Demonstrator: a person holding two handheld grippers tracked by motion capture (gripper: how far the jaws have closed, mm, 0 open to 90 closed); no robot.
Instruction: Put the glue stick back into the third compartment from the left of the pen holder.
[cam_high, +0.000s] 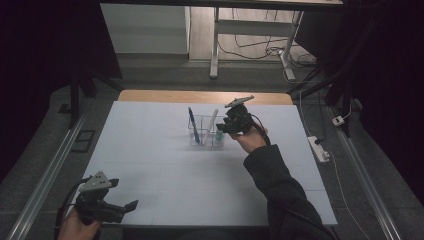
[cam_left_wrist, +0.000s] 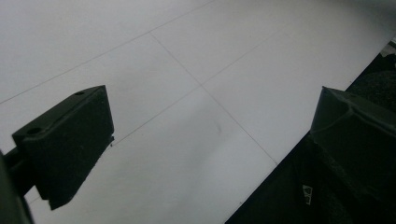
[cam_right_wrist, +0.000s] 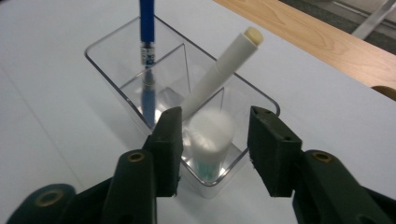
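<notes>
Claw on right spread wide, jaws either side of white-capped tube standing in nearest compartment of clear organizer; not gripping, tube blurred. Step looks like grasp or release there; next move likely needs closing squarely or lifting straight. White stick leans in the middle, blue pen farthest. Left claw wide open, idle over white surface, far from organizer. Tube's base hard to read.

Your high view looks forward and down over the whole desk. Your right gripper view sits close on the clear organizer, which both share; your left skims the bare desk sheet.
</notes>
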